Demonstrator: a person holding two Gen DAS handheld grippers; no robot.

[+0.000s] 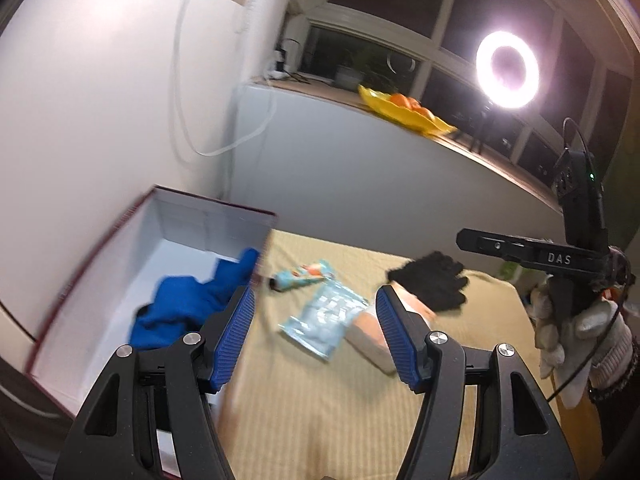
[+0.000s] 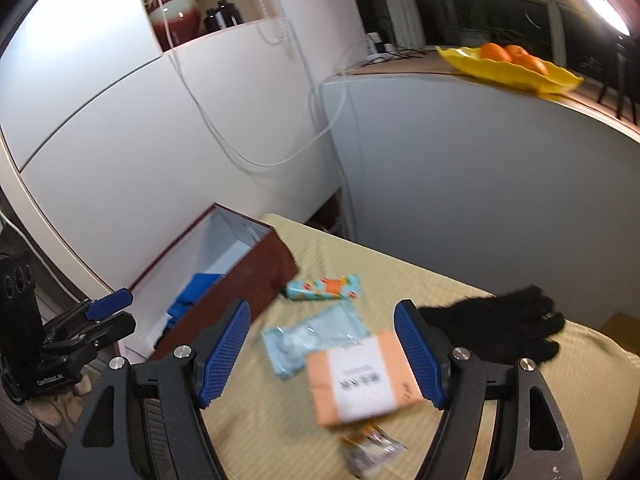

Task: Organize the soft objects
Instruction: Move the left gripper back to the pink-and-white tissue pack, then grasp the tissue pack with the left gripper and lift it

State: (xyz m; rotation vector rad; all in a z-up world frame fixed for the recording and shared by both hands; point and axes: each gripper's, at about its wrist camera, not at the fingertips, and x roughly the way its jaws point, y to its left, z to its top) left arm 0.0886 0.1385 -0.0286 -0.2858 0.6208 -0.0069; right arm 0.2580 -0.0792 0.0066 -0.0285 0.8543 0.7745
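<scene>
**One soft item boxed, black glove next**

Blue fabric bundle [image 1: 188, 308] already lies inside the maroon white-lined box [image 2: 256, 280]. Black knit glove [image 2: 504, 324] sits on the tan cloth, well right of the box, likely next. Left gripper [image 1: 316, 336] and right gripper [image 2: 320, 354]: both wide open, empty.

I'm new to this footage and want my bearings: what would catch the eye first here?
Probably the glaring ring light by the dark window, with the yellow dish of oranges on the ledge beside it. Next, the open dark-red box at the left edge of the beige cloth, a bright blue garment inside. On the cloth lie a black glove, an orange packet and a pale blue pouch.
</scene>
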